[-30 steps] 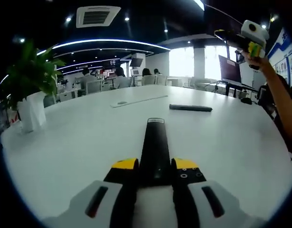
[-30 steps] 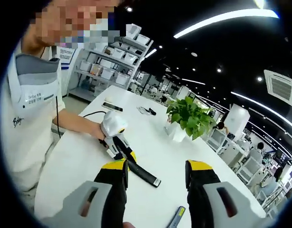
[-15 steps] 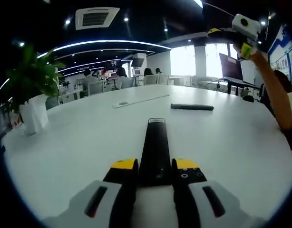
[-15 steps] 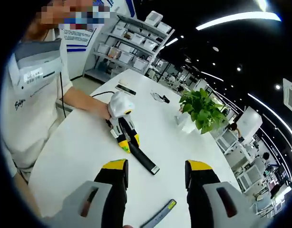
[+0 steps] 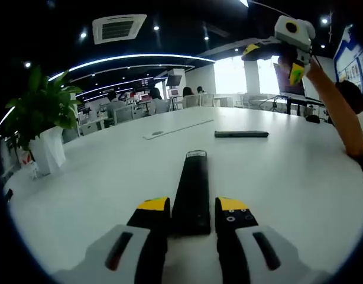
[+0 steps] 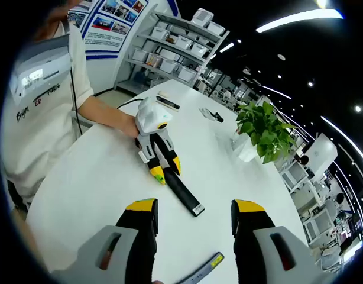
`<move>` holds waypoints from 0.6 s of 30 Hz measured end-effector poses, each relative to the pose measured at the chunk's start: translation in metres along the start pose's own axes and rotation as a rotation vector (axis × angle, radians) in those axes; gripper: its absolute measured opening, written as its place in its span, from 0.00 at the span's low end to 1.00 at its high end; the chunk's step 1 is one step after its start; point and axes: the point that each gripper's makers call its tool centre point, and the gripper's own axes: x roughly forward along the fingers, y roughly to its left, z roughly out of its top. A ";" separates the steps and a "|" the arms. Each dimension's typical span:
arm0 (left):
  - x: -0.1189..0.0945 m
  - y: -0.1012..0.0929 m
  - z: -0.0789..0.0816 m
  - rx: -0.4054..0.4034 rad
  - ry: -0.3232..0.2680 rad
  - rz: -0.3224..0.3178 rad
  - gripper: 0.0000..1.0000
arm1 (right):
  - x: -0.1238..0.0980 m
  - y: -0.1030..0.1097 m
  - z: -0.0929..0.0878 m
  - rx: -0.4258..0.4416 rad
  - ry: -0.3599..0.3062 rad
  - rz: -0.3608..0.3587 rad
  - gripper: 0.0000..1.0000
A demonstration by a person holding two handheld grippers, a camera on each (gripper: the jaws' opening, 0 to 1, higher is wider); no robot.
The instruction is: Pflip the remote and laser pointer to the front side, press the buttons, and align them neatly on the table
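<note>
From the left gripper view, a potted plant in a white pot stands at the far left edge of the white table. To the right of the plant, the left gripper sits low over the tabletop with its yellow-tipped jaws closed against the near end of a long black remote, which lies flat and runs straight away from the gripper. Beyond the remote's far end and a little to its right, a slim dark laser pointer lies crosswise on the table, well apart from the remote. Further right and above the table, the right gripper is held up in the air on a person's bare forearm.

From the right gripper view, the person in a white shirt stands at the left, next to the table's edge. Right of them the left gripper rests on the table, clamped on the near end of the remote, whose other end points toward the plant side of the table. The right gripper hovers above the tabletop with its jaws spread wide and nothing between them. Below it, the tip of the laser pointer lies between the jaws in the picture. The potted plant stands to the right, beyond the remote.
</note>
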 end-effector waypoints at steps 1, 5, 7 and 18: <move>0.000 0.001 0.000 0.003 -0.001 0.002 0.31 | 0.001 0.001 0.000 0.008 -0.007 0.005 0.51; 0.002 0.000 -0.002 -0.002 0.003 -0.007 0.31 | 0.004 0.004 -0.007 0.019 0.020 0.015 0.51; 0.002 0.001 -0.002 0.013 0.006 -0.005 0.31 | 0.006 0.004 -0.012 0.020 0.042 0.003 0.50; 0.000 0.007 -0.005 -0.050 0.011 -0.012 0.30 | 0.010 0.004 -0.005 0.023 0.003 -0.014 0.50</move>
